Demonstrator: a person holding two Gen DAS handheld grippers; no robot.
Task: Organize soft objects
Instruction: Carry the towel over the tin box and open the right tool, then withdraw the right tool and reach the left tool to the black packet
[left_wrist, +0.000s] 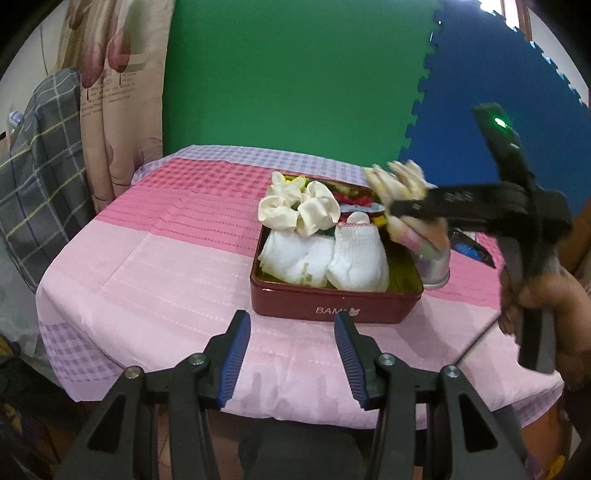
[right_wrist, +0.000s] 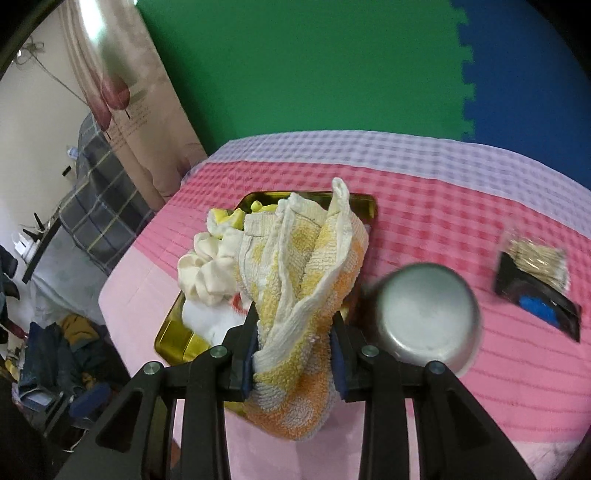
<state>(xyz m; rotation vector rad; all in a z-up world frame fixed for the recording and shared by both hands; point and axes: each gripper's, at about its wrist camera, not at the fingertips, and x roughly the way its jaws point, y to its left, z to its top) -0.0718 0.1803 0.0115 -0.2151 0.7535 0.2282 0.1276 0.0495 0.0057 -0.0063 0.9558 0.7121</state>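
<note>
Right wrist view: the right hand-held gripper (right_wrist: 293, 339) sits at the lower centre of the frame, its jaws pinched narrow on a yellow, orange and white terry towel (right_wrist: 303, 280). The cloth bunches up between the blue pads and rises toward mid-frame, with a folded tail hanging below the jaws. Behind it, left of centre, is the tin box (right_wrist: 173, 338), gold inside, holding cream scrunchies (right_wrist: 207, 273) and white socks (right_wrist: 207, 321). Just right of the towel stands a metal cup (right_wrist: 424, 317), upside down as far as the blur allows. Further right, at the frame's edge, lies a small black packet (right_wrist: 535, 291) on the pink checked cloth of the tabletop (right_wrist: 443, 206).

In the left wrist view, the left hand-held gripper (left_wrist: 291, 358) fills the bottom centre, jaws partly apart with nothing between them, pointing at the red outer wall of the tin box (left_wrist: 332, 306) at mid-frame. The box holds the white socks (left_wrist: 325, 258) in its near half and the cream scrunchies (left_wrist: 295, 210) behind them. At right, a hand (left_wrist: 543, 306) grips the other tool, which carries the blurred towel (left_wrist: 402, 199) above the box's far right corner, over the cup (left_wrist: 437, 266). Green and blue foam mats (left_wrist: 295, 74) cover the wall behind.
</note>
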